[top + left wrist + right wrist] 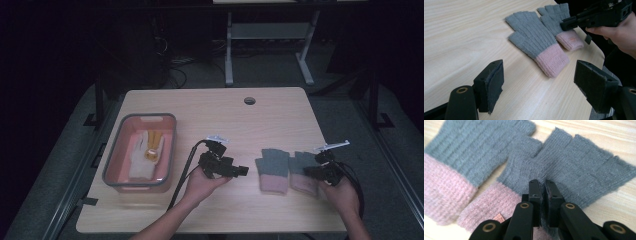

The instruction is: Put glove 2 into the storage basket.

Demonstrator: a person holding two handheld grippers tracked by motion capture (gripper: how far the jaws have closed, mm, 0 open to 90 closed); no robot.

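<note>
On the table's right side, the right gripper (541, 185) pinches only a thin fold of the right fingerless glove (579, 167), which may slip free when lifted.

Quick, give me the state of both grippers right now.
Left gripper: open, holding nothing.
Right gripper: closed, pinching the knit of the right-hand grey glove.

Fuzzy ribbed knit gloves (579, 167), grey w/ pink cuffs, on smooth matt light-wood table (210, 107).
</note>
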